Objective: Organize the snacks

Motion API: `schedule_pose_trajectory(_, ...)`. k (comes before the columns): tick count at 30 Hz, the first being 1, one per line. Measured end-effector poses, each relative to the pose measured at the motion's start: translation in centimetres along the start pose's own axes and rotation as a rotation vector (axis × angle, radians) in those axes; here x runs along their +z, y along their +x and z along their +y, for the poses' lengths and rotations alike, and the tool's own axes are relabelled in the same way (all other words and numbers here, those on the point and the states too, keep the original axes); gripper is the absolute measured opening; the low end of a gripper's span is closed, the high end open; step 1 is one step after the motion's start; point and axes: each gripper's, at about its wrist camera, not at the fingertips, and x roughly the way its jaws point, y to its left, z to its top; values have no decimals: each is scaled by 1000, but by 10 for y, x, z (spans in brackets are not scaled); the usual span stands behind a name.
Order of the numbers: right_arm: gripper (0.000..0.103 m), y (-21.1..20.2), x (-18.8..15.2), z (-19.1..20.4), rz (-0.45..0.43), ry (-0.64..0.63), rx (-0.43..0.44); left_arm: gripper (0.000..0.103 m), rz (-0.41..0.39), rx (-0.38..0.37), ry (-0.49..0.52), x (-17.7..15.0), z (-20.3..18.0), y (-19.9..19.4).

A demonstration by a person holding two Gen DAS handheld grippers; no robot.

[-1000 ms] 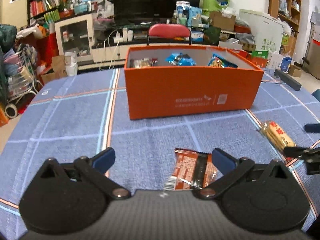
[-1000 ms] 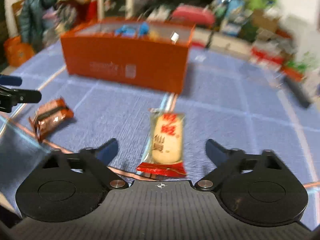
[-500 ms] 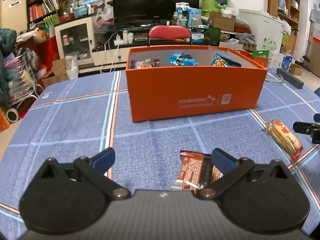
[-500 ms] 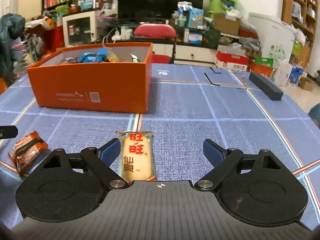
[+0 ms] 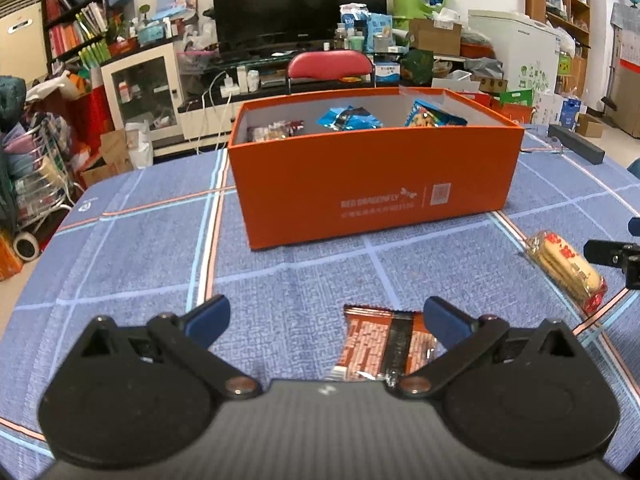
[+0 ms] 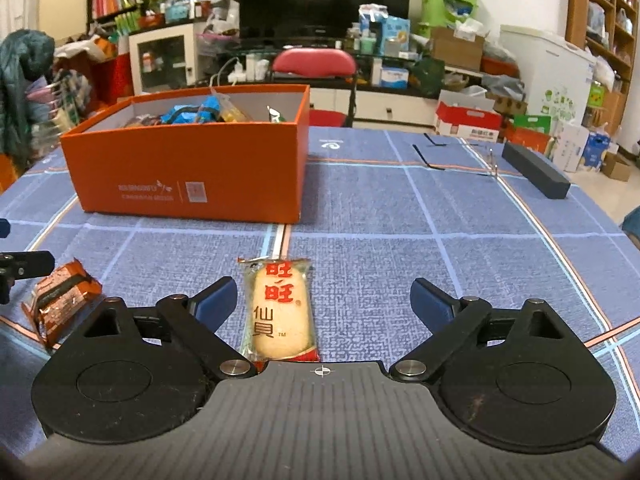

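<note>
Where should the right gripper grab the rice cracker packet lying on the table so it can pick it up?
Best across the puffy middle of the rice cracker packet, coming down from above. It lies flat on the tablecloth with its long side pointing toward the orange box, so its narrow width fits between the fingers. The right gripper is open but sits off-centre, so it should probably shift left first.

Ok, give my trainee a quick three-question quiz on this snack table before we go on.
1. True or false: the rice cracker packet lies between the open right claw's fingers.
2. Which snack sits in front of the left claw? A) brown wrapper B) blue packet
3. Fill in: sorted snacks lie inside the ___ box.

Key: 1 true; 2 A; 3 orange.
</note>
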Motion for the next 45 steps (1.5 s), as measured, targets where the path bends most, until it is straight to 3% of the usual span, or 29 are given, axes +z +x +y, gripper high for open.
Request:
schedule_pose_trajectory(6, 86, -6, -1, -1, -41, -10, 6, 102, 2, 9, 14, 0, -1, 1)
schedule_pose_trajectory(11, 86, -7, -3, 2, -54, -29, 63, 102, 2, 27, 26, 0, 1, 1)
schedule_pose_trajectory(17, 86, -3, -3, 8, -39, -54, 67, 102, 25, 7, 47, -2, -4, 5)
schedule_pose_trajectory(29, 86, 2, -4, 7, -46, -48, 56, 102, 72, 48, 54, -3, -11, 12)
schedule_pose_trajectory(45, 86, 5, -5, 10, -46, -57, 58, 102, 73, 47, 42, -2, -12, 13)
